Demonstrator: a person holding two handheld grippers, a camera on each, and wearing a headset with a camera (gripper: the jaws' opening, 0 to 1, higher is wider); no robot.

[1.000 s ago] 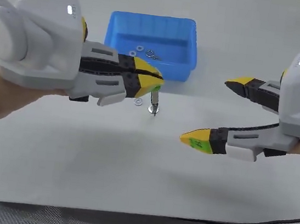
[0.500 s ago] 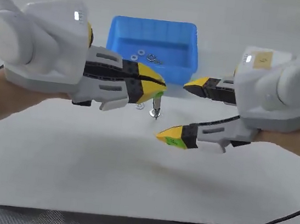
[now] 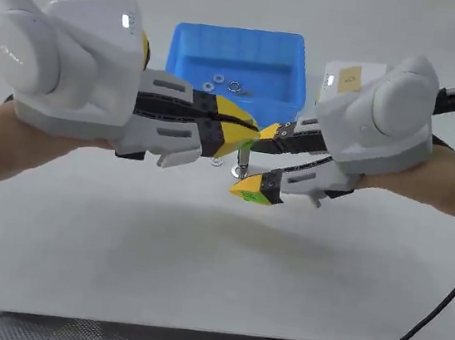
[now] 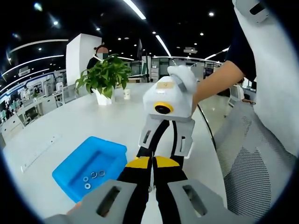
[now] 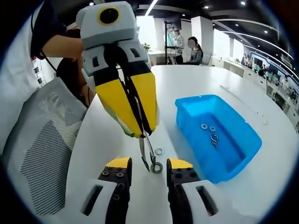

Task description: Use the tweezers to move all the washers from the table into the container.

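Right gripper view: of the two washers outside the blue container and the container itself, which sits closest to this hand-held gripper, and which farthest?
1. Washer at the tip of the tweezers, between the open jaws of the right hand-held gripper.
2. Loose washer, just beyond the first.
3. Blue container, farthest, off to the right.
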